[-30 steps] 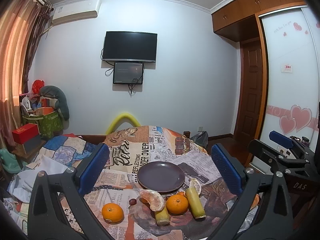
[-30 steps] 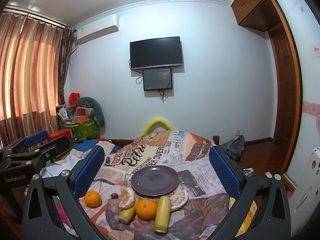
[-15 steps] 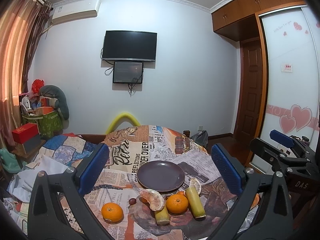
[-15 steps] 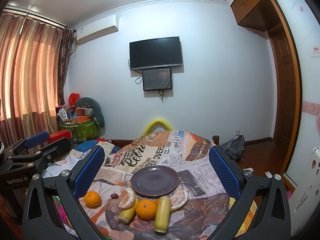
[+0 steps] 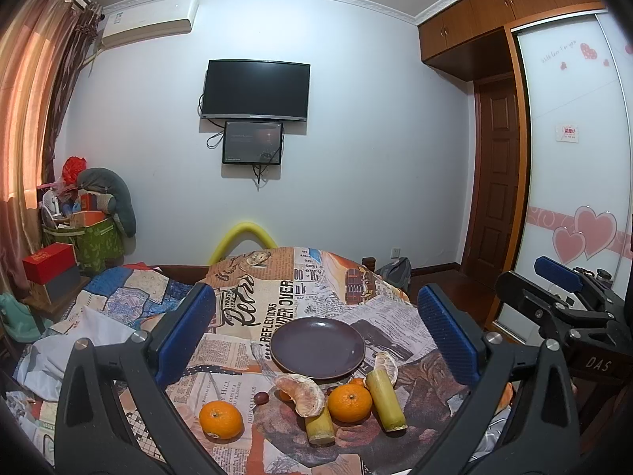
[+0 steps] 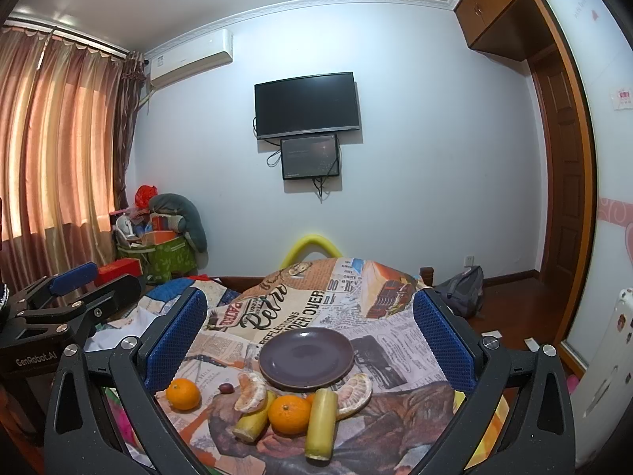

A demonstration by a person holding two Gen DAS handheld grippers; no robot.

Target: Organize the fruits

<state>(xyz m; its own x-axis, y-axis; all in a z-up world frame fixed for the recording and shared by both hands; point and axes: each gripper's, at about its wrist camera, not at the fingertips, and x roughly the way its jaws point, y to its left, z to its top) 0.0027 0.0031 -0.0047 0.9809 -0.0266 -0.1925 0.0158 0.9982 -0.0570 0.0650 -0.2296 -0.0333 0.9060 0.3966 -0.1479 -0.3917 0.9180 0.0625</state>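
- The left gripper (image 5: 316,336) and right gripper (image 6: 310,332) both hover over the table's near side, fingers spread wide, nothing between them.
- The dark plate (image 5: 317,347) lies flat mid-table on the newspaper-print cloth (image 5: 253,304) with nothing on it; the fruit clusters at its 6 o'clock rim.
- Two sugarcane pieces lie there: the longer one (image 6: 321,422) has its long axis running toward 12 o'clock, the shorter one (image 6: 253,419) slants toward 1 o'clock.
- A whole orange (image 6: 289,414) sits between them; another orange (image 6: 182,394) lies apart at 9 o'clock, beside a small dark grape (image 6: 226,387).
- Peeled orange halves (image 6: 250,392) (image 6: 355,395) flank the plate's near edge.
- One more orange fruit behind the middle orange is mostly hidden.
- The cloth beyond the plate lies open.
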